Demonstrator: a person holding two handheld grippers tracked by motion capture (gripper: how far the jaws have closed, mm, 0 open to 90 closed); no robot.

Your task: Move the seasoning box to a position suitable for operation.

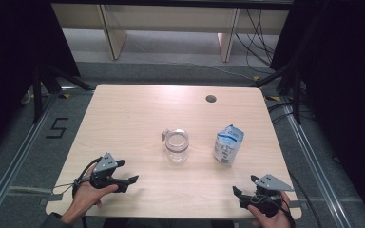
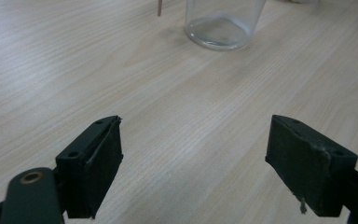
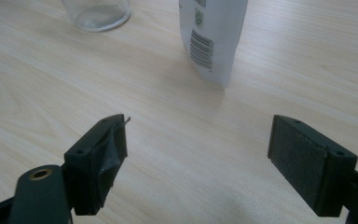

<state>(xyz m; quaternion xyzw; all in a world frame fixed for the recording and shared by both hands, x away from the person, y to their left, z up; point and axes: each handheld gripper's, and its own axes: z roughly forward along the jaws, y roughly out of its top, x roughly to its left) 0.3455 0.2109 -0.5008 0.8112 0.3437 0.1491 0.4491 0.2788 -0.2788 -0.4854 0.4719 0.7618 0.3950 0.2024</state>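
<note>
Both grippers rest wide open and empty near the table's front edge; the pouch (image 1: pixel 228 145) stands upright just ahead of the right gripper (image 1: pixel 245 187), the jar (image 1: pixel 177 146) farther from the left gripper (image 1: pixel 129 182).

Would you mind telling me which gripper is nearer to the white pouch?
Right. The right gripper sits just below the white pouch, jaws open; the left gripper lies across the table, beyond the glass jar.
</note>
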